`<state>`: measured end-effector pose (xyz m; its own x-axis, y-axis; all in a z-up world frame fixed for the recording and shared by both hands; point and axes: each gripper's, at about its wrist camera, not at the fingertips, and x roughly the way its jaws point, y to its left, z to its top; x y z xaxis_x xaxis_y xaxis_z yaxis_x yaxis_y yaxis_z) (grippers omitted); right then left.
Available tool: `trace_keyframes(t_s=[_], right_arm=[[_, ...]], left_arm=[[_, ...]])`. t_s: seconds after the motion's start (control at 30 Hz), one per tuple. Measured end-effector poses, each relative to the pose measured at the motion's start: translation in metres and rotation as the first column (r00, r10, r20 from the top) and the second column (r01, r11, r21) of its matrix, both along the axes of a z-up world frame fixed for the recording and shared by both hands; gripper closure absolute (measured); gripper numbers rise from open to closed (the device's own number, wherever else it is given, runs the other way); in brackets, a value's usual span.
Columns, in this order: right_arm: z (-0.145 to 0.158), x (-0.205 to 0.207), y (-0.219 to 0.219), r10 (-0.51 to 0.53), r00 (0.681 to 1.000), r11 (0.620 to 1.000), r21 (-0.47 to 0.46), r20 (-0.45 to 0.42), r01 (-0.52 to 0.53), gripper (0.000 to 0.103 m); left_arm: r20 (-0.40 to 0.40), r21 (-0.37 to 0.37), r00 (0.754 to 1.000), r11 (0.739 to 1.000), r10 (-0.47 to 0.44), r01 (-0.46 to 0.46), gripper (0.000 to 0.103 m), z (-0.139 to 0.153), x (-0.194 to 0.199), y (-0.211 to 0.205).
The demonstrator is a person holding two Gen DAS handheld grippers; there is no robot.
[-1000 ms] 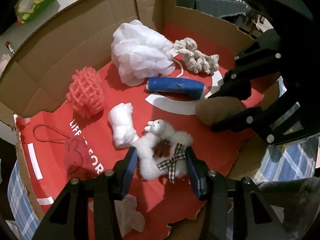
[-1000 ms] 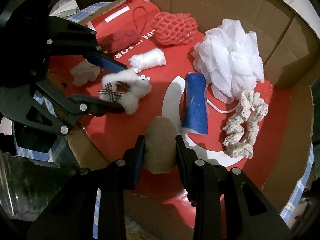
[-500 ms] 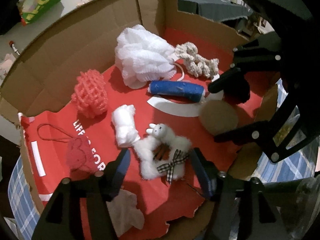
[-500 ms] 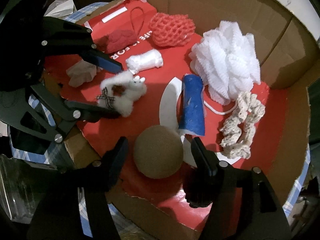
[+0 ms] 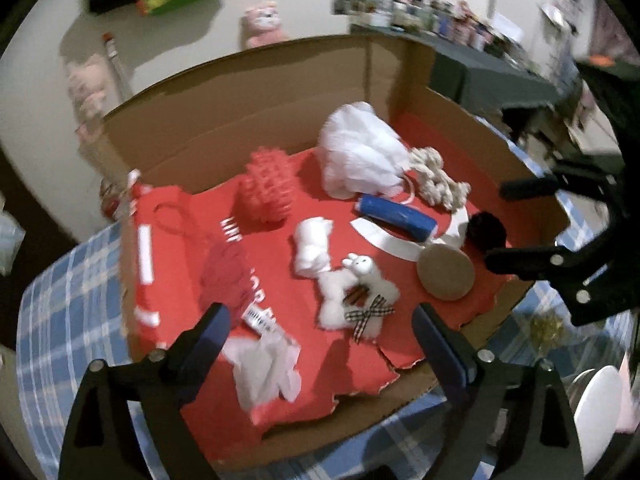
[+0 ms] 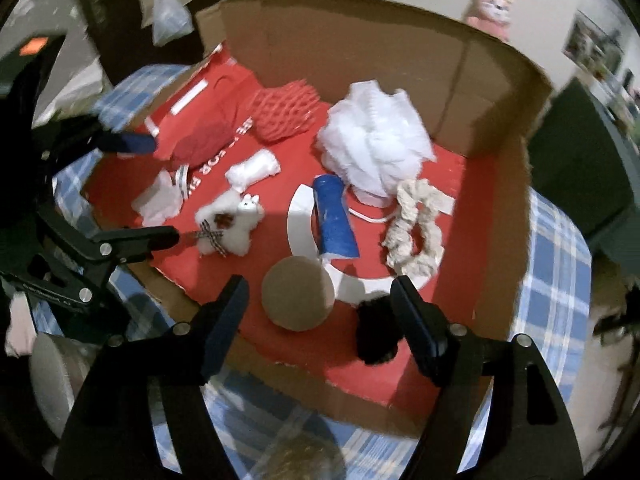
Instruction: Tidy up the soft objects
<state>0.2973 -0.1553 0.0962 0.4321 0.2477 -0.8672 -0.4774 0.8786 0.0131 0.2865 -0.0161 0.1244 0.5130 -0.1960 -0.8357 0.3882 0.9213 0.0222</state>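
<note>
Left wrist: plush lamb point(image 5: 357, 296) between opening jaws.

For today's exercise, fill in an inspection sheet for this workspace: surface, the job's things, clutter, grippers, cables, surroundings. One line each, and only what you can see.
Surface: red paper sheet lining an open cardboard box, which stands on a blue checked cloth.
Job's things: white mesh puff, red net ball, cream scrunchie, blue roll, brown round pad, white plush toy, black pompom, all lying free.
Clutter: crumpled white tissue.
Grippers: left gripper and right gripper, jaws opening, nothing between them.
Cables: nothing seen.
Surroundings: pink toy against the wall.
</note>
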Motion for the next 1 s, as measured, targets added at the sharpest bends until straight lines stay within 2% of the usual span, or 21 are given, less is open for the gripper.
trace_keyframes(t_s=[0.17,0.33,0.5,0.67,1.0], right_arm=[[0.007,-0.015,-0.011,-0.105,0.994,0.993,0.055,-0.016,0.106,0.03],[0.005,-0.025,-0.009,-0.18,0.984,0.983,0.025,0.009,0.18,0.029],[-0.002,-0.027,-0.015,-0.242,0.97,0.969,0.04,0.004,0.242,0.029],[-0.011,-0.022,-0.02,-0.287,0.958,0.956,0.051,-0.017,0.287,0.029],[-0.024,-0.018,-0.026,-0.314,0.949,0.948,0.046,-0.022,0.315,0.029]], left_arm=[[-0.003,-0.04,0.995,0.994,0.1,-0.1,0.008,0.003,-0.012,0.009],[-0.014,-0.056,0.986,0.984,0.169,-0.169,0.007,0.002,-0.022,0.015],[-0.006,-0.029,0.979,0.978,0.205,-0.206,0.007,-0.003,-0.025,0.016],[-0.035,-0.027,0.968,0.968,0.247,-0.248,0.007,-0.013,-0.021,0.02],[-0.051,-0.004,0.962,0.963,0.268,-0.268,0.007,-0.027,-0.015,0.023]])
